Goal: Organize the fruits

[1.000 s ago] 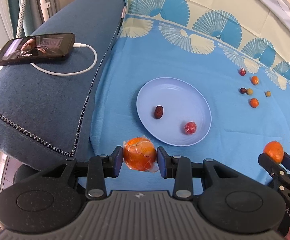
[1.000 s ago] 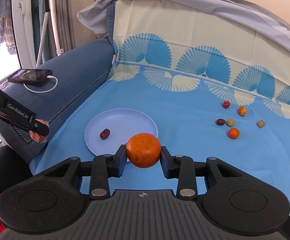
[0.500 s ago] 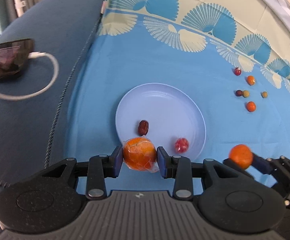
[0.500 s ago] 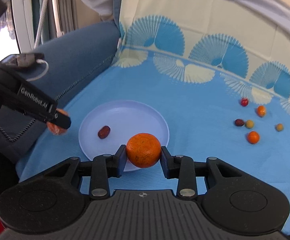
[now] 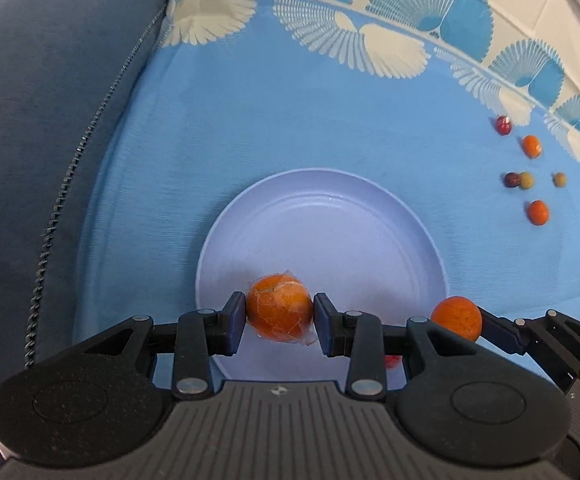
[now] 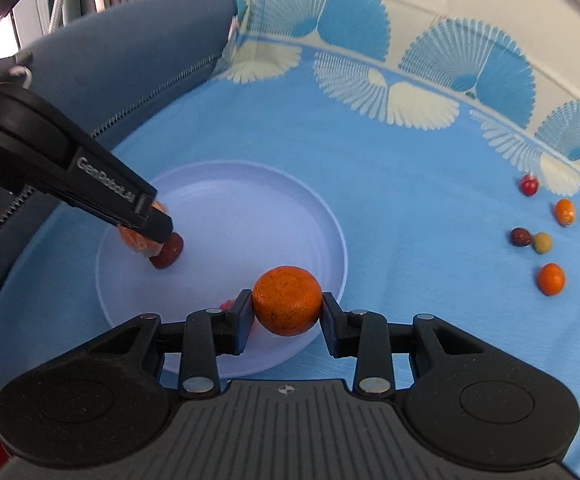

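Observation:
My left gripper [image 5: 279, 316] is shut on a plastic-wrapped orange [image 5: 279, 312], held over the near left part of the pale blue plate [image 5: 330, 216]. My right gripper [image 6: 287, 306] is shut on a bare orange [image 6: 287, 300], over the plate's near right rim [image 6: 338, 248]. In the right wrist view the left gripper's wrapped orange [image 6: 135, 242] hangs just above a brown date [image 6: 166, 254] on the plate. A small red fruit [image 6: 227, 303] on the plate is mostly hidden behind my right fingers. The right gripper's orange also shows in the left wrist view [image 5: 456, 317].
Several small loose fruits lie on the blue cloth at the right: a red one [image 6: 528, 185], two small oranges [image 6: 550, 279], a dark date [image 6: 520, 237] and olive-coloured ones [image 6: 542, 242]. A dark blue sofa arm [image 5: 41, 120] rises on the left.
Both grippers have moved forward and in over the plate with their oranges still held. The phone on the sofa arm has left the left wrist view.

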Demonstrator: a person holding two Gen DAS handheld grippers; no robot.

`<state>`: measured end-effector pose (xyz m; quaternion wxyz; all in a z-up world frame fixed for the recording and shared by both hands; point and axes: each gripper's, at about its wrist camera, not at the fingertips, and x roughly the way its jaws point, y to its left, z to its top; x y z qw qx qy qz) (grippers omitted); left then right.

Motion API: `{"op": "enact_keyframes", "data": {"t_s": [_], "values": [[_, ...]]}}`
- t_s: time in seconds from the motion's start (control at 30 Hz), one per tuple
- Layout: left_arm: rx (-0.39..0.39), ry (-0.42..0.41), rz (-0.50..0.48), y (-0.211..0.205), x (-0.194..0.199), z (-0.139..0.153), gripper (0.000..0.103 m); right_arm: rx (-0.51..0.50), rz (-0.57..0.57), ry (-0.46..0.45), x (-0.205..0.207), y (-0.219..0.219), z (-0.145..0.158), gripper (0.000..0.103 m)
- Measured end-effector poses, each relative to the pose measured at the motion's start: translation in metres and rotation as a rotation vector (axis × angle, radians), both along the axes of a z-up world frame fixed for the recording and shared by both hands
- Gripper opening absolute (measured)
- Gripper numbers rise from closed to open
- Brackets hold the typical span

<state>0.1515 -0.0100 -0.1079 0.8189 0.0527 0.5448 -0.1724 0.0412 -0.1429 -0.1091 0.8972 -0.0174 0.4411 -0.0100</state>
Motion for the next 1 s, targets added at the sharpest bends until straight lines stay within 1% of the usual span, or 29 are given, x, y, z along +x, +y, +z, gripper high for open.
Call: {"op": "enact_keyframes", "data": {"t_s": [0.03,0.1,0.13,0.17,0.2,0.23,0.27,0.3,0.33,0.37,0.4,0.47,0.6,0.63,0.7,0.77,0.9,1.0], "values": [[0.006,0.001,-0.002,-0.002,0.002,-0.003,0.041,-0.001,0.002,0.007,0.004,0.000,-0.003,0.037],[0.007,-0.031,-0.017,-0.005,0.006,-0.001,0.042,-0.011,0.018,0.003,0.010,0.001,-0.006,0.038],[0.007,-0.049,-0.025,-0.008,0.007,0.002,0.055,-0.009,0.027,0.002,0.014,0.001,-0.006,0.038],[-0.001,-0.066,-0.032,-0.008,0.008,0.007,0.067,-0.002,0.034,0.000,0.017,0.000,-0.005,0.044],[-0.016,-0.089,-0.030,-0.007,0.008,0.014,0.090,0.002,0.034,-0.004,0.018,-0.001,-0.001,0.055],[-0.032,-0.124,-0.019,-0.004,0.006,0.023,0.102,-0.006,0.029,-0.014,0.018,-0.002,0.003,0.077],[-0.046,-0.165,-0.009,0.000,0.002,0.032,0.103,-0.024,0.024,-0.028,0.015,-0.003,0.010,0.088],[-0.049,-0.199,-0.006,0.004,-0.002,0.039,0.103,-0.043,0.023,-0.045,0.009,-0.004,0.018,0.090],[-0.038,-0.216,-0.011,0.008,-0.008,0.044,0.103,-0.053,0.027,-0.053,0.002,-0.004,0.026,0.093],[-0.017,-0.220,-0.010,0.012,-0.014,0.048,0.103,-0.058,0.027,-0.053,-0.006,-0.004,0.033,0.097],[0.007,-0.218,0.002,0.018,-0.022,0.049,0.103,-0.058,0.018,-0.050,-0.016,-0.005,0.039,0.099],[0.034,-0.199,0.033,0.032,-0.039,0.051,0.103,-0.036,-0.003,-0.040,-0.039,-0.005,0.049,0.100],[0.067,-0.124,0.101,0.061,-0.083,0.050,0.103,0.029,-0.021,-0.019,-0.085,0.005,0.062,0.102],[0.071,-0.117,0.112,0.065,-0.094,0.049,0.103,0.041,-0.022,-0.022,-0.094,0.010,0.063,0.102],[0.107,-0.113,0.110,0.070,-0.114,0.046,0.103,0.038,-0.004,-0.018,-0.111,0.019,0.062,0.102],[0.138,-0.121,0.088,0.072,-0.129,0.048,0.103,0.004,0.005,-0.032,-0.121,0.026,0.065,0.102],[0.137,-0.189,0.068,0.073,-0.155,0.064,0.103,-0.007,-0.004,-0.119,-0.138,0.031,0.083,0.102],[0.134,-0.228,0.062,0.068,-0.167,0.076,0.103,-0.006,-0.006,-0.144,-0.149,0.031,0.089,0.102]]}}
